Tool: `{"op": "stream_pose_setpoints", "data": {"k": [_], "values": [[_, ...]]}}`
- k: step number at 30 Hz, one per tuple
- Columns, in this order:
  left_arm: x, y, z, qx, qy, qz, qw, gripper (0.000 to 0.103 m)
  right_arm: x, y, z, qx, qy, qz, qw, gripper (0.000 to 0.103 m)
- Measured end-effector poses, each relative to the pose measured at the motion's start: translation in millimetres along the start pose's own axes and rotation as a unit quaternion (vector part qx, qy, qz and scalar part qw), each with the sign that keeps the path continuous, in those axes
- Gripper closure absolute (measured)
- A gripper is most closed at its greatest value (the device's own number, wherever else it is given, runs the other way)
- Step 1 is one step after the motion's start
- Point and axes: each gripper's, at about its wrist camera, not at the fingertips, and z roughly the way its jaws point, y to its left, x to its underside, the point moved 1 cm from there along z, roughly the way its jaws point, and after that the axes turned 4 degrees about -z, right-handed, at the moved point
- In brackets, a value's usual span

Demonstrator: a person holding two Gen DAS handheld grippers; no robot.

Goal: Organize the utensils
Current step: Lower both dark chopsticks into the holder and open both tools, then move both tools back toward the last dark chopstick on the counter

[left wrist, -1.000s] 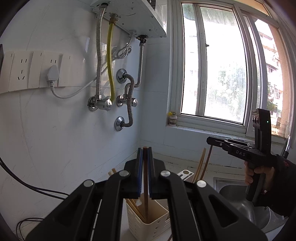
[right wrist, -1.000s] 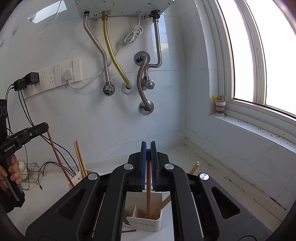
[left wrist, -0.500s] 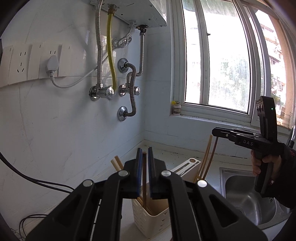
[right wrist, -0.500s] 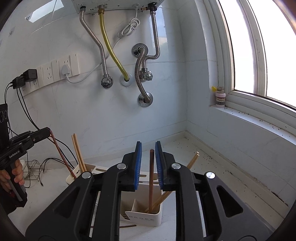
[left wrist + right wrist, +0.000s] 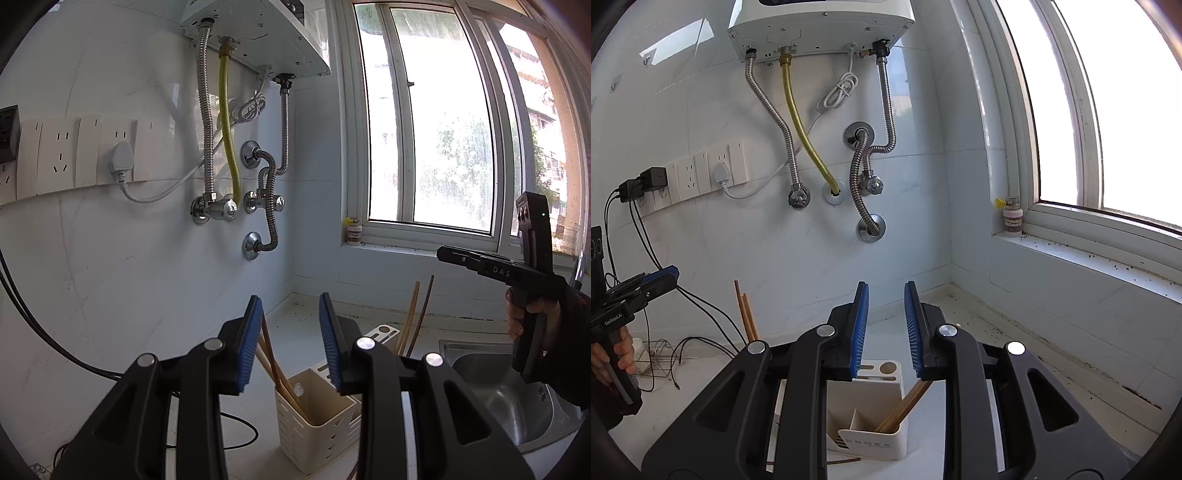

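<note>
In the left wrist view my left gripper (image 5: 291,328) hangs above a cream slotted holder (image 5: 317,424); its jaws are opening. Brown chopsticks (image 5: 275,363) stand in that holder, leaning by the left pad (image 5: 251,343), and neither pad presses them. In the right wrist view my right gripper (image 5: 886,325) is over a white divided holder (image 5: 882,439), jaws opening with nothing between them. Chopsticks (image 5: 905,406) lean to the right inside it. Each view shows the other gripper: the right gripper (image 5: 443,254) and the left gripper (image 5: 663,280).
A steel sink (image 5: 498,391) lies right of the holders. Metal hoses (image 5: 864,173) and a water heater (image 5: 820,26) hang on the tiled wall, with sockets and cables (image 5: 639,229) to the left. A small bottle (image 5: 1013,217) stands on the window sill. A thin brown stick (image 5: 846,460) lies on the counter.
Both grippers were shut on a brown chopstick and have opened. Each chopstick now rests in its holder. Both grippers have drawn back and up a little.
</note>
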Motion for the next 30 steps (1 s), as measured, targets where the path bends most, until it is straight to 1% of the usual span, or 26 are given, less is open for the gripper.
{"op": "stream_pose_setpoints", "data": {"k": [3,4,7,9,12,14,16,18,21,23,26,28,30], "values": [[0,-4,-10,-0.001,-0.001,0.013,0.9999,0.071,-1,1,-10,-0.01,-0.007,-0.001,1.0,0.084],[2,-5,-13,0.005,0.002,0.017,0.9998,0.071,-1,3,-13,-0.017,-0.008,-0.004,1.0,0.084],[15,-7,-19,0.012,0.024,0.031,0.9991,0.071,4,14,-18,-0.038,0.0,-0.024,0.999,0.084],[29,-7,-22,0.015,0.045,0.037,0.9982,0.071,11,24,-20,-0.061,0.008,-0.042,0.997,0.084],[58,-1,-22,0.017,0.088,0.041,0.9952,0.071,27,41,-18,-0.095,0.031,-0.073,0.992,0.084],[78,4,-22,0.019,0.114,0.038,0.9926,0.071,40,54,-16,-0.117,0.046,-0.098,0.987,0.084],[98,10,-23,0.033,0.141,0.027,0.989,0.071,52,67,-13,-0.148,0.063,-0.119,0.98,0.084],[120,14,-22,0.034,0.169,0.03,0.9846,0.071,65,78,-7,-0.164,0.084,-0.135,0.973,0.084],[153,21,-18,0.045,0.218,0.025,0.9746,0.071,86,95,9,-0.197,0.124,-0.156,0.96,0.084],[176,24,-15,0.056,0.246,0.027,0.9672,0.071,102,110,23,-0.217,0.153,-0.179,0.947,0.084],[205,28,-10,0.075,0.283,0.032,0.9555,0.071,126,136,47,-0.245,0.199,-0.218,0.924,0.084],[219,30,-8,0.086,0.296,0.032,0.9508,0.071,142,153,65,-0.259,0.227,-0.242,0.907,0.084],[225,34,-4,0.102,0.298,0.023,0.9487,0.072,156,169,81,-0.269,0.249,-0.264,0.892,0.084]]}}
